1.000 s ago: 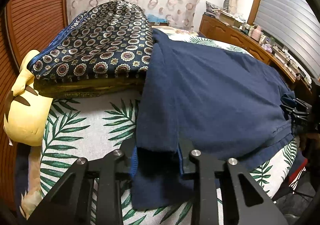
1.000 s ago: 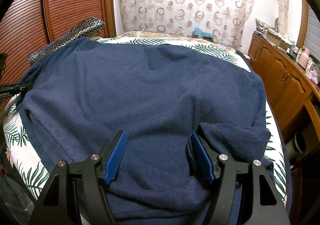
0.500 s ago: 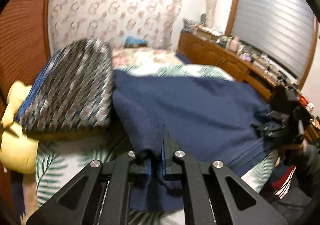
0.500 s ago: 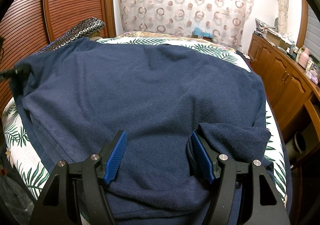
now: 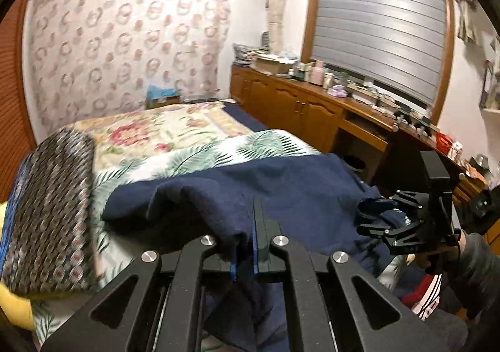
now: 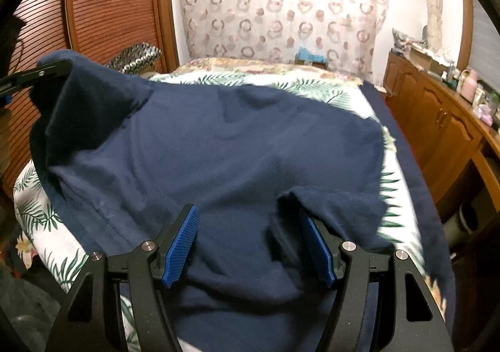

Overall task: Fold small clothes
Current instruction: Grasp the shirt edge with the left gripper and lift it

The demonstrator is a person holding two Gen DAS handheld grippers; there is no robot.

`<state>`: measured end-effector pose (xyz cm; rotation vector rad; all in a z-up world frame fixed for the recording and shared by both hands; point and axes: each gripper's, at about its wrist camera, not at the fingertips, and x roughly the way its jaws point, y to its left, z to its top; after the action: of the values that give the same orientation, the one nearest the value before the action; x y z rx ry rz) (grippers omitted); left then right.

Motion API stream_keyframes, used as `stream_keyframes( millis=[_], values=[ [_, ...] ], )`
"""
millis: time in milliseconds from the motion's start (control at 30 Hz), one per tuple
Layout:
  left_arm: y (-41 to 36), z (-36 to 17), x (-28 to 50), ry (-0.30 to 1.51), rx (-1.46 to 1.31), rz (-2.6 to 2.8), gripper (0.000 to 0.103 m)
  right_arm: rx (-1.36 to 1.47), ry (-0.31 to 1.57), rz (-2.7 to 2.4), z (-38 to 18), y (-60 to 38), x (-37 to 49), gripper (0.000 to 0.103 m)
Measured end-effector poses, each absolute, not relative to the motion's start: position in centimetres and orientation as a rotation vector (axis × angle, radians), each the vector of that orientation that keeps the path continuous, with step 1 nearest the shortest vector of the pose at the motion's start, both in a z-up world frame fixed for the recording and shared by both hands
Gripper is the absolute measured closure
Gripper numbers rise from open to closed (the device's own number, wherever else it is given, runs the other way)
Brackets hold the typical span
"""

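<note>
A navy blue garment [image 6: 237,152] lies spread on the bed; it also shows in the left wrist view [image 5: 281,192]. My left gripper [image 5: 247,245] is shut on one corner of the garment and holds it lifted above the bed; that gripper shows at the far left in the right wrist view [image 6: 37,73]. My right gripper [image 6: 250,242] is open, its blue pads [image 6: 181,242] on either side of the garment's near edge, with a fold of cloth draped over the right finger. It shows at the right in the left wrist view [image 5: 384,217].
The bed has a palm-leaf sheet [image 6: 47,242]. A patterned folded quilt [image 5: 50,202] and a yellow plush [image 5: 12,311] lie at the left. A wooden cabinet [image 5: 312,114] with clutter runs along the right. A slatted wooden door [image 6: 109,8] stands at the left.
My left gripper has shut on the garment's corner and lifted it, tilting upward. The garment's left side has risen off the bed. My right gripper stays open in place.
</note>
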<state>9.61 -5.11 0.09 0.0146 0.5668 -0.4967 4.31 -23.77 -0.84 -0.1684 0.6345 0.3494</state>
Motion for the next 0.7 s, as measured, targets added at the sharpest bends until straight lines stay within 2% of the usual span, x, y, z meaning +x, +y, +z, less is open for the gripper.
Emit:
stream_keyframes(
  millis=[467,633,700],
  values=[
    [-14.6,3.6,9.4,0.563,0.068,-0.699,0.095,-0.125,0.567,0.263,0.5,-26.2,1.0,0.034],
    [-15.5,2.1,9.1,0.607,0.073,-0.740,0.062,-0.145,0.568,0.255,0.4,-26.2,0.2,0.034],
    [-15.6,1.6,9.1,0.616,0.092,-0.729,0.062,-0.141,0.566,0.261,0.9,-26.4,0.2,0.034]
  ],
)
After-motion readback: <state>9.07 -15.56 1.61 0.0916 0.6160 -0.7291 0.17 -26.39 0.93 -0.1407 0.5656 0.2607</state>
